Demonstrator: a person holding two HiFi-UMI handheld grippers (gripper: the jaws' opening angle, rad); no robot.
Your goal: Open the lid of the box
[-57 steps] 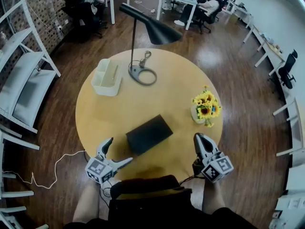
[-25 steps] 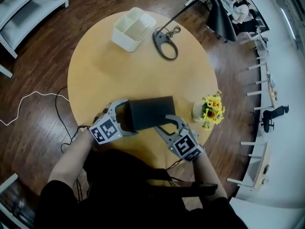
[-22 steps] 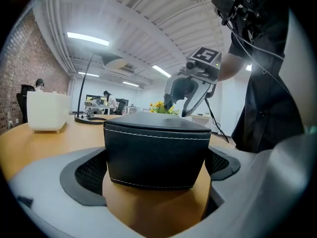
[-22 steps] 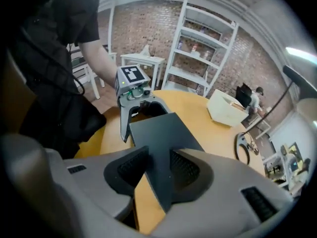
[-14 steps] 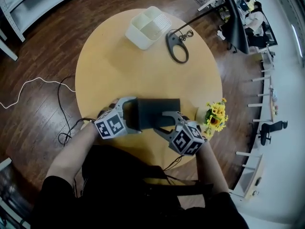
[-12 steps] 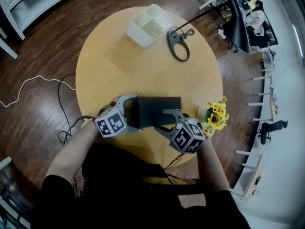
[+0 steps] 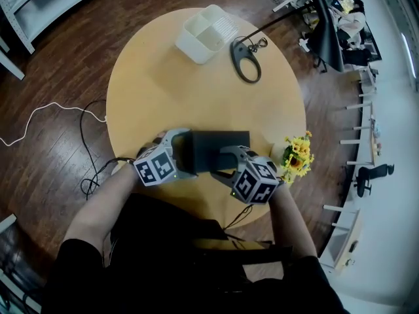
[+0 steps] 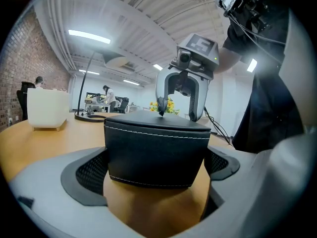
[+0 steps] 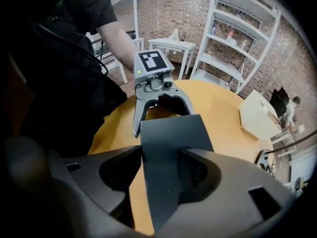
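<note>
A black box [image 7: 222,142] with a stitched lid lies closed on the round wooden table [image 7: 163,90], close to its near edge. My left gripper [image 7: 186,154] clasps the box's left end, and in the left gripper view the box [image 8: 156,148] fills the gap between both pads. My right gripper [image 7: 221,162] comes down tilted over the box's near long edge. One of its fingertips [image 8: 159,113] rests on the lid and the other hangs beside the box wall. Its jaws are opening, with the lid's edge [image 9: 168,133] between them.
A white divided container [image 7: 206,36] and a black lamp base [image 7: 247,61] stand at the table's far side. A vase of sunflowers [image 7: 296,159] sits just right of the box. A white cable [image 7: 39,120] trails on the wooden floor at the left.
Both grippers came in from the table's near edge to the box. The left one settled round its left end. The right one's jaws spread wider over the near edge.
</note>
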